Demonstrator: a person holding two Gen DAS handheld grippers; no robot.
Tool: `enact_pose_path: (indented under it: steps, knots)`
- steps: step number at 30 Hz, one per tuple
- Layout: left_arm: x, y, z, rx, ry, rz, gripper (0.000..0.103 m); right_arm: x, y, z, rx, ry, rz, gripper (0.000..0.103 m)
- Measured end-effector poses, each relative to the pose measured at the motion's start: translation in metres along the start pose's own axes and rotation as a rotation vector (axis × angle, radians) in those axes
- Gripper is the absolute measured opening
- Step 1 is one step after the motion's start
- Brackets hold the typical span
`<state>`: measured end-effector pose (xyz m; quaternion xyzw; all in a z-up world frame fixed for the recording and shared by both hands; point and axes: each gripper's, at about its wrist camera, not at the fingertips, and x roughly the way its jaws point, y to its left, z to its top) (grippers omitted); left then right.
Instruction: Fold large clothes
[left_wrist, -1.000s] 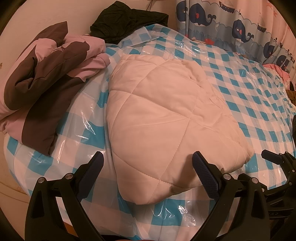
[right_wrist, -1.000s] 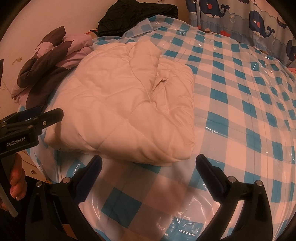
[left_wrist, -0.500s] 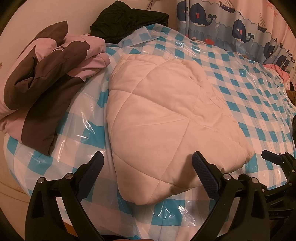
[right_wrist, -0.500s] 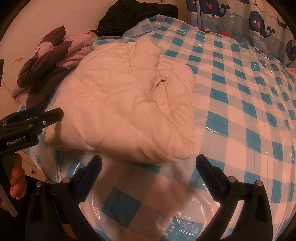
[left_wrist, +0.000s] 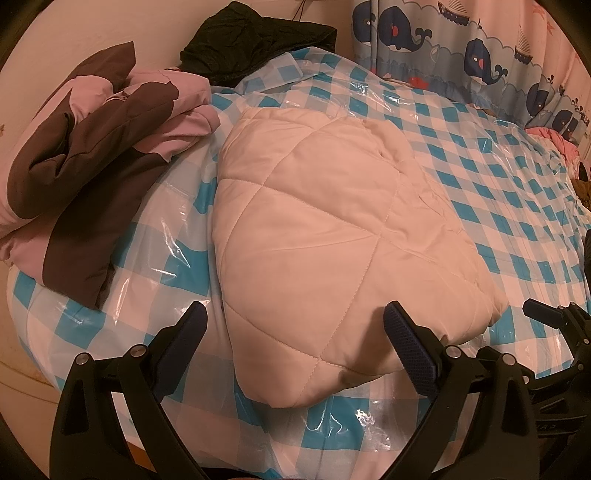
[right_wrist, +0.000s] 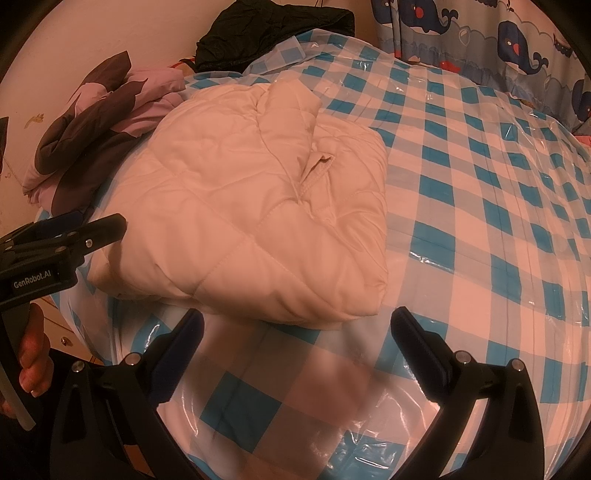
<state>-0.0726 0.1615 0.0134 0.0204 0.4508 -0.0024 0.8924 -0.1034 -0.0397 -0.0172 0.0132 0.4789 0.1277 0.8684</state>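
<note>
A cream quilted jacket (left_wrist: 325, 236) lies folded into a thick rectangle on the blue-and-white checked bed cover (left_wrist: 517, 192). It also shows in the right wrist view (right_wrist: 251, 221), with a sleeve and pocket flap on top. My left gripper (left_wrist: 295, 332) is open and empty, hovering just short of the jacket's near edge. My right gripper (right_wrist: 295, 336) is open and empty in front of the jacket's near right corner. The left gripper also shows at the left edge of the right wrist view (right_wrist: 74, 236), held in a hand.
A pink-and-brown garment (left_wrist: 92, 147) is piled at the bed's left side. A black garment (left_wrist: 255, 40) lies at the far edge by the wall. A whale-print curtain (left_wrist: 461, 48) hangs at the far right. The cover is under clear plastic film.
</note>
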Motion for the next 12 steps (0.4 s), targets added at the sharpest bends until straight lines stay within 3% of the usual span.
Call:
enact_pose_path:
  steps: [2, 4, 5, 6, 8, 10, 11, 12]
  knots:
    - [-0.001, 0.0, 0.0, 0.004, -0.025, 0.006, 0.092, 0.002, 0.001, 0.002, 0.0, 0.0, 0.0, 0.098]
    - [-0.005, 0.0, -0.002, 0.016, -0.069, 0.018, 0.082, 0.002, -0.001, 0.002, 0.002, 0.004, 0.001, 0.098]
    - [-0.007, 0.0, -0.002, 0.026, -0.094, 0.063, 0.054, 0.002, -0.002, 0.001, 0.003, 0.006, 0.001, 0.098]
    - [-0.005, 0.005, -0.001, -0.001, -0.088, 0.093, 0.017, 0.001, -0.003, -0.001, 0.003, 0.008, 0.001, 0.098]
    - [0.002, 0.02, 0.001, -0.057, -0.046, 0.052, 0.015, -0.001, -0.003, -0.002, 0.002, 0.006, 0.003, 0.098]
    - [0.001, 0.023, 0.001, -0.064, -0.054, 0.093, 0.018, -0.001, -0.006, -0.001, 0.001, 0.002, 0.005, 0.098]
    - [-0.001, 0.024, 0.002, -0.06, -0.062, 0.1, 0.028, -0.002, -0.007, -0.003, 0.006, 0.001, 0.007, 0.098]
    - [-0.001, 0.025, 0.002, -0.063, -0.061, 0.088, 0.046, -0.002, -0.009, -0.002, 0.006, 0.001, 0.009, 0.098]
